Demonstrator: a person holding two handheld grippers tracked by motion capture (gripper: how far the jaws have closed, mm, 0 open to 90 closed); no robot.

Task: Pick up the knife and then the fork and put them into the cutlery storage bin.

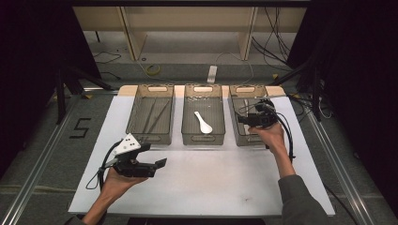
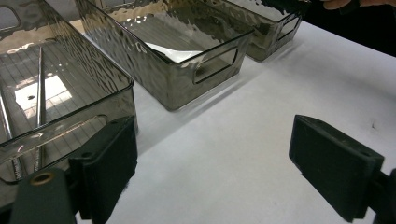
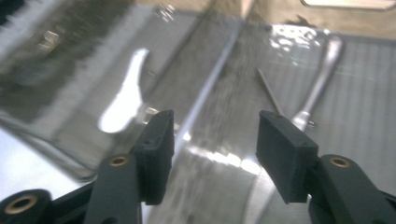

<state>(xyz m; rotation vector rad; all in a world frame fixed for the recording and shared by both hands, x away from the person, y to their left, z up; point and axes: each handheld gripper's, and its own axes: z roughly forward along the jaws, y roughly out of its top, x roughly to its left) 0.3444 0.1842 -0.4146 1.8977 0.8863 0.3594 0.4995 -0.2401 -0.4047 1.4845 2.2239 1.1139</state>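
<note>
From the high view, the right gripper [image 1: 245,119] hangs over the right bin [image 1: 237,138], and the left gripper [image 1: 162,164] hovers low above the white surface [image 1: 211,183], just in front of the left bin [image 1: 149,139]. The right gripper view gets inside: jaws parted about halfway with nothing between them, and below them a metal utensil [image 3: 321,84] lying on the right bin's floor, its shape blurred. It also catches the white spoon [image 3: 123,99] through the wall of the middle bin [image 1: 203,138], which the high view shows lying diagonally. The left gripper view shows wide, empty jaws and thin metal rods [image 2: 39,93] in the left bin.
</note>
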